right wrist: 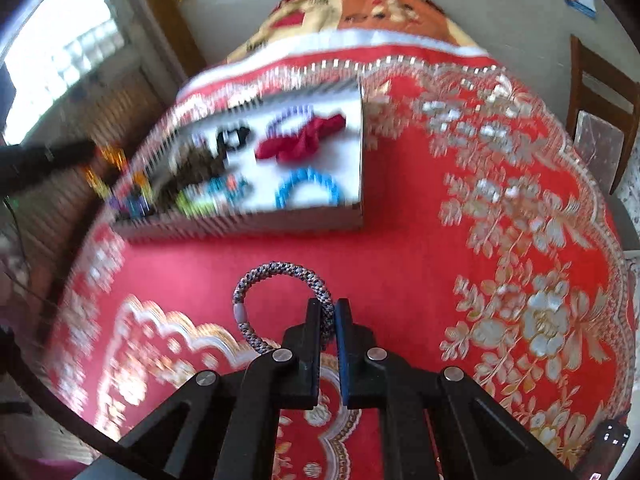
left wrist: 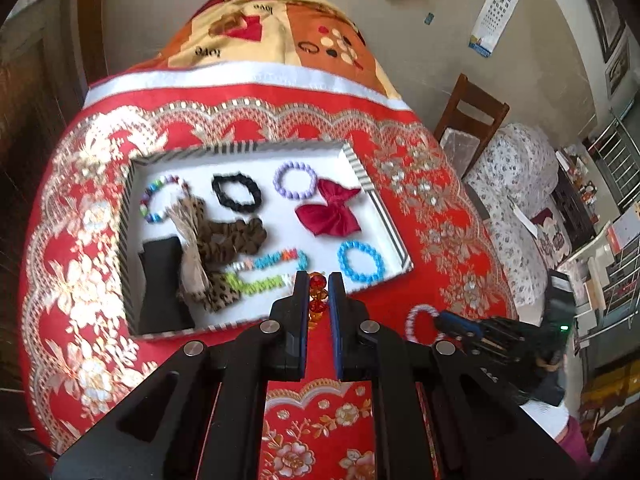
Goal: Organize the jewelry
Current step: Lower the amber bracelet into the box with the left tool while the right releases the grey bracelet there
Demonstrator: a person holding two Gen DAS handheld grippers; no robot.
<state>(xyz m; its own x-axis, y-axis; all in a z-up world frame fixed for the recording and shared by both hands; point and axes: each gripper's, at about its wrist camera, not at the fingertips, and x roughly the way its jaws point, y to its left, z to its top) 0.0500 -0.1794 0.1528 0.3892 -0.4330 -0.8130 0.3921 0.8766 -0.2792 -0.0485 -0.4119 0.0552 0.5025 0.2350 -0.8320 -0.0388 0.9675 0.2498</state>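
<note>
My left gripper [left wrist: 318, 280] is shut on an amber and red bead bracelet [left wrist: 316, 304], held above the near rim of a striped tray [left wrist: 248, 146]. The tray holds a blue bead bracelet [left wrist: 360, 262], a purple one [left wrist: 294, 181], a red bow [left wrist: 332, 212], a black scrunchie [left wrist: 236, 192] and a leopard scrunchie [left wrist: 236, 236]. My right gripper [right wrist: 329, 312] is shut on a grey speckled braided bracelet [right wrist: 280, 270] over the red cloth, in front of the tray [right wrist: 240, 224]. The left wrist view shows that gripper [left wrist: 440, 318] to the right.
A red floral cloth [left wrist: 420, 200] covers the round table. A patterned blanket [left wrist: 272, 28] lies at its far edge. A wooden chair [left wrist: 472, 112] and a floral sofa [left wrist: 520, 168] stand to the right. The right wrist view is blurred around the tray.
</note>
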